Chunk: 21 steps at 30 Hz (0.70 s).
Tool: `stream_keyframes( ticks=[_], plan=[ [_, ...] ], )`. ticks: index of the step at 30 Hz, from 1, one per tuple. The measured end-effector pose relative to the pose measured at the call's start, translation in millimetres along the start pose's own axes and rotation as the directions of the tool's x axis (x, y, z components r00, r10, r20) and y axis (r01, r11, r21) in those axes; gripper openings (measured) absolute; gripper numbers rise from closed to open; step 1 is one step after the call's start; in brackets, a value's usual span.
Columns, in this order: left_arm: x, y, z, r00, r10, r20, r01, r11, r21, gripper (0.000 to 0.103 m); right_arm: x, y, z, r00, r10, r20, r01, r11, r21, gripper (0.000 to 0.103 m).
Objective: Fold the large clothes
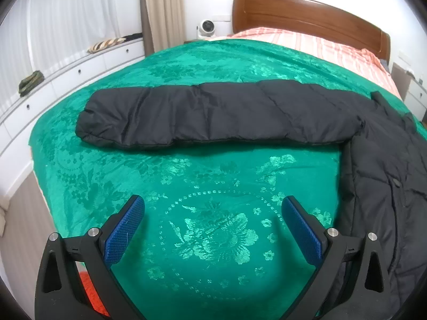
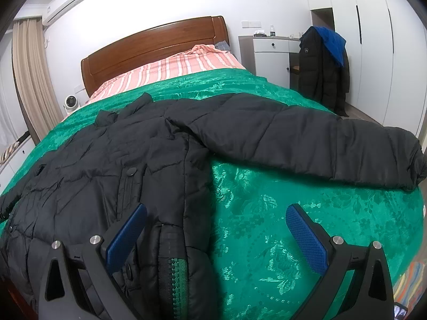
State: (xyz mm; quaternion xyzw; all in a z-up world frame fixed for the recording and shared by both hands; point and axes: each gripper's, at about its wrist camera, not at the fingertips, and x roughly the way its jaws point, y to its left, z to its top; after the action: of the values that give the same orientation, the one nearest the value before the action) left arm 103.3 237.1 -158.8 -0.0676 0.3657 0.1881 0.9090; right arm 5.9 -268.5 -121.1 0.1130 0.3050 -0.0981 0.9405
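Note:
A large black puffer jacket [image 2: 106,165] lies flat on a bed with a green patterned blanket [image 1: 213,226]. One sleeve [image 1: 213,114] stretches out sideways to the left in the left wrist view, and the jacket body [image 1: 387,186] fills that view's right edge. The other sleeve [image 2: 307,144] reaches right in the right wrist view. My left gripper [image 1: 213,213] is open above bare blanket, short of the sleeve. My right gripper [image 2: 216,221] is open over the jacket's lower hem and green zipper [image 2: 174,280], holding nothing.
A wooden headboard [image 2: 149,42] and a pink striped sheet [image 2: 170,69] lie at the bed's far end. White drawers [image 1: 66,80] run along the left wall. Another dark coat [image 2: 323,69] hangs by a white nightstand [image 2: 269,53] near wardrobes. A small white fan [image 1: 206,28] stands beside the bed.

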Motion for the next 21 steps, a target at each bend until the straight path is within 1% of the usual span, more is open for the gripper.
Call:
stream_keyframes(
  ticks=[2, 4, 5, 6, 7, 8, 10, 12, 13, 14, 16, 17, 18, 19, 20, 21],
  plan=[
    [0.1, 0.9, 0.1, 1.000, 0.003, 0.000, -0.003, 1.000, -0.002, 0.102, -1.2, -9.7, 2.1, 1.000, 0.022, 0.000, -0.022, 0.999, 0.044, 0.102],
    [0.2, 2.0, 0.0, 1.000, 0.003, -0.001, -0.003, 1.000, -0.007, 0.102, -8.5, -35.3, 5.8, 0.999, 0.046, 0.023, -0.049, 0.986, 0.158, 0.102],
    [0.2, 2.4, 0.3, 1.000, 0.001, 0.000, -0.001, 1.000, -0.008, 0.102, -13.7, -56.3, 7.0, 0.998, 0.051, 0.044, -0.060, 0.968, 0.245, 0.102],
    [0.2, 2.6, 0.6, 1.000, 0.000, 0.001, 0.000, 1.000, -0.010, 0.102, -16.7, -70.9, 7.1, 0.997, 0.050, 0.056, -0.064, 0.951, 0.302, 0.102],
    [0.3, 3.0, 1.1, 1.000, -0.002, 0.002, 0.003, 1.000, -0.012, 0.102, -21.3, -99.9, 5.9, 0.996, 0.038, 0.076, -0.066, 0.912, 0.405, 0.102],
    [0.4, 3.7, 1.5, 1.000, -0.008, 0.004, 0.008, 1.000, -0.015, 0.102, -23.1, -115.5, 5.1, 0.996, 0.029, 0.085, -0.065, 0.886, 0.459, 0.103],
    [1.0, 3.8, 2.0, 1.000, -0.013, 0.004, 0.013, 1.000, -0.017, 0.102, -25.2, -162.9, -1.1, 0.995, 0.006, 0.099, -0.066, 0.786, 0.615, 0.103],
    [3.0, 3.1, 2.5, 1.000, -0.016, 0.000, 0.016, 1.000, -0.018, 0.102, -23.4, -197.6, -5.2, 0.993, 0.003, 0.116, -0.085, 0.700, 0.709, 0.102],
    [4.0, 3.0, 2.4, 1.000, -0.017, -0.004, 0.017, 1.000, -0.018, 0.102, -21.9, -214.5, -5.9, 0.993, -0.019, 0.119, -0.076, 0.664, 0.744, 0.102],
    [4.5, 2.6, 2.6, 1.000, -0.017, -0.005, 0.017, 1.000, -0.018, 0.102, -19.7, -227.8, -5.8, 0.992, -0.038, 0.119, -0.068, 0.636, 0.769, 0.102],
    [5.2, 2.6, 2.8, 1.000, -0.016, -0.007, 0.016, 1.000, -0.019, 0.102, -9.7, -254.0, -4.4, 0.992, -0.052, 0.115, -0.064, 0.579, 0.813, 0.097],
    [5.2, 2.8, 2.9, 1.000, -0.014, -0.006, 0.014, 1.000, -0.019, 0.102, -4.0, -264.1, -4.1, 0.992, -0.056, 0.109, -0.060, 0.552, 0.831, 0.087],
    [5.3, 2.7, 3.0, 1.000, -0.012, -0.006, 0.012, 1.000, -0.021, 0.102, 5.1, -275.9, -3.1, 0.994, -0.048, 0.100, -0.060, 0.525, 0.849, 0.072],
    [5.3, 2.9, 3.2, 1.000, -0.011, -0.006, 0.011, 1.000, -0.024, 0.102, 10.2, -281.9, -1.2, 0.995, -0.049, 0.087, -0.049, 0.520, 0.853, 0.061],
    [5.0, 3.0, 3.2, 1.000, -0.011, -0.005, 0.011, 1.000, -0.026, 0.102, 11.9, -285.3, 2.8, 0.996, -0.065, 0.065, -0.020, 0.531, 0.847, 0.036],
    [4.5, 3.4, 3.2, 1.000, -0.012, -0.005, 0.012, 1.000, -0.029, 0.102, 10.8, -285.7, 9.6, 0.995, -0.097, 0.035, 0.026, 0.559, 0.829, 0.021]
  ],
)
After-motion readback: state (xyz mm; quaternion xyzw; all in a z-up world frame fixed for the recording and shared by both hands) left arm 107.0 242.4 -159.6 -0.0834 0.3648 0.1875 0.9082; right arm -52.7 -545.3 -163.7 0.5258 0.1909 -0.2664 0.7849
